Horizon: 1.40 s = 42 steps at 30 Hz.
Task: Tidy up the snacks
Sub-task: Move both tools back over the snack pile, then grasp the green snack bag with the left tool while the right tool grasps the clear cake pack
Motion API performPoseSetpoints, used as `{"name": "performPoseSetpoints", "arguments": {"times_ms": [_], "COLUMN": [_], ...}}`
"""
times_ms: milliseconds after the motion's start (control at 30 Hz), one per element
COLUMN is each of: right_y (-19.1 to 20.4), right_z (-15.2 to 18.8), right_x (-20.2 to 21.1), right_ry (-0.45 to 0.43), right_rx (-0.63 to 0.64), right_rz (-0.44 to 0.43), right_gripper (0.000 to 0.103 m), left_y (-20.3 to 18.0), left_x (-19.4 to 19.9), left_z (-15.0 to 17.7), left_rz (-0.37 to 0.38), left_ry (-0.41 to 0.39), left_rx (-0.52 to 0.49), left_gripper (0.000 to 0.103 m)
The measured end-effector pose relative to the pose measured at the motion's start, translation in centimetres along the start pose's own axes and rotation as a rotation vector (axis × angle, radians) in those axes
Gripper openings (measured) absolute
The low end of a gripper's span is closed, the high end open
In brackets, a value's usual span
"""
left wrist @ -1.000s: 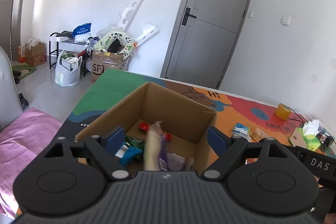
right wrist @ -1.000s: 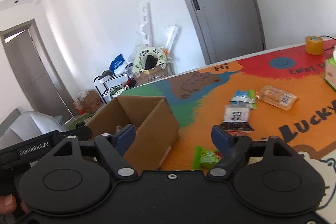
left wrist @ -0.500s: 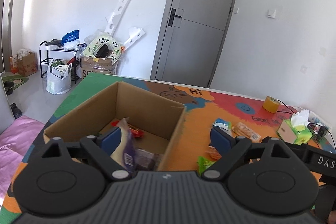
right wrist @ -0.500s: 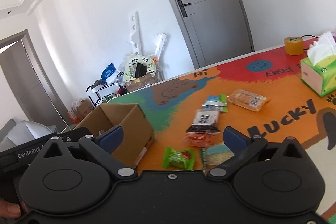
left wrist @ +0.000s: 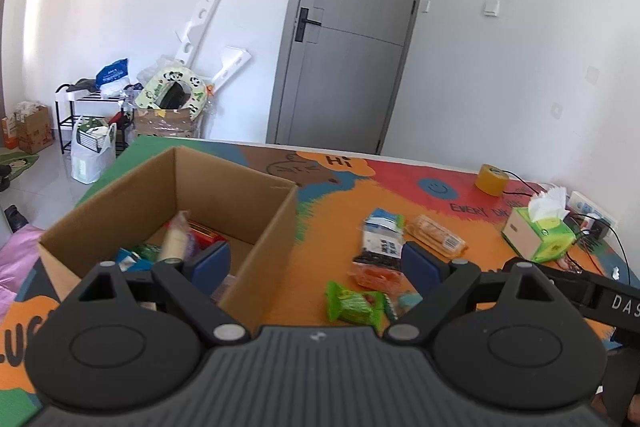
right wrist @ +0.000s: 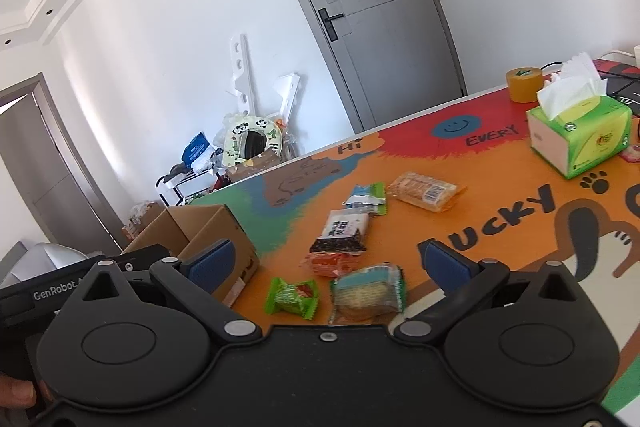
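An open cardboard box (left wrist: pixel 256 223) stands on the colourful table mat and holds several snack packets (left wrist: pixel 176 239); it also shows in the right wrist view (right wrist: pixel 224 227). More snacks lie on the mat to its right: a green packet (left wrist: pixel 352 303) (right wrist: pixel 292 295), a cracker packet (right wrist: pixel 368 293), a black-and-white packet (right wrist: pixel 344 231) (left wrist: pixel 380 247), a blue-green packet (right wrist: pixel 366 197) and an orange biscuit packet (right wrist: pixel 424 191) (left wrist: pixel 436 235). My left gripper (left wrist: pixel 316 263) is open and empty, above the box's right wall. My right gripper (right wrist: pixel 328 263) is open and empty, above the green and cracker packets.
A green tissue box (right wrist: pixel 580 135) (left wrist: pixel 538 227) and a roll of yellow tape (right wrist: pixel 524 85) (left wrist: pixel 490 181) stand at the far right of the table. Cables and a power strip (left wrist: pixel 588 211) lie behind them. Clutter and a rack (left wrist: pixel 96 107) stand beyond the table's far left edge.
The pale packet has dropped from between my left fingers into the box. Both grippers have swung right, away from the box toward the loose snacks. The right jaws have opened wider.
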State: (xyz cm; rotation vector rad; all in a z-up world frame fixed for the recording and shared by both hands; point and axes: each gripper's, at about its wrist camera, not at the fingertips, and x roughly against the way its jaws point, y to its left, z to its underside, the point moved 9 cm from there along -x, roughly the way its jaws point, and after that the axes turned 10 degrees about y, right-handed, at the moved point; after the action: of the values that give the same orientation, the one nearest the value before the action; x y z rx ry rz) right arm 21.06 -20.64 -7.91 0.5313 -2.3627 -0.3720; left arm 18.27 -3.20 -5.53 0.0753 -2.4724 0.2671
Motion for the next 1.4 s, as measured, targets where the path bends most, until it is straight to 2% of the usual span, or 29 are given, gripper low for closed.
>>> {"name": "performPoseSetpoints", "arguments": {"times_ms": [333,667,867,1100,1400], "right_y": [-2.4,-3.5,-3.5,-3.3,-4.1], "right_z": [0.4,1.4,2.1,2.4,2.8], "right_x": [-0.1,-2.8,-4.4,-7.0,-8.5], "right_ry": [0.012,0.074,0.104,0.139,0.177], "right_rx": [-0.017,-0.023,-0.014,-0.001,-0.001], "right_rz": [-0.010,0.008,0.016,0.015,0.020], "right_gripper": [0.103,0.099,0.098,0.097,0.094], "left_y": [-1.9,-3.4,-3.4,-2.3,-2.4], "left_x": [-1.6,-4.1,-6.7,-8.9,-11.9], "left_z": [0.8,1.7,2.8,3.5,4.1], "left_rz": [0.038,0.079,0.087,0.058,0.036], "left_ry": [0.027,0.053,0.107,0.141,0.171], "left_rx": [-0.018,-0.043,-0.036,-0.006,0.002], "left_gripper": [0.091,0.089,0.078,0.064,0.062]}}
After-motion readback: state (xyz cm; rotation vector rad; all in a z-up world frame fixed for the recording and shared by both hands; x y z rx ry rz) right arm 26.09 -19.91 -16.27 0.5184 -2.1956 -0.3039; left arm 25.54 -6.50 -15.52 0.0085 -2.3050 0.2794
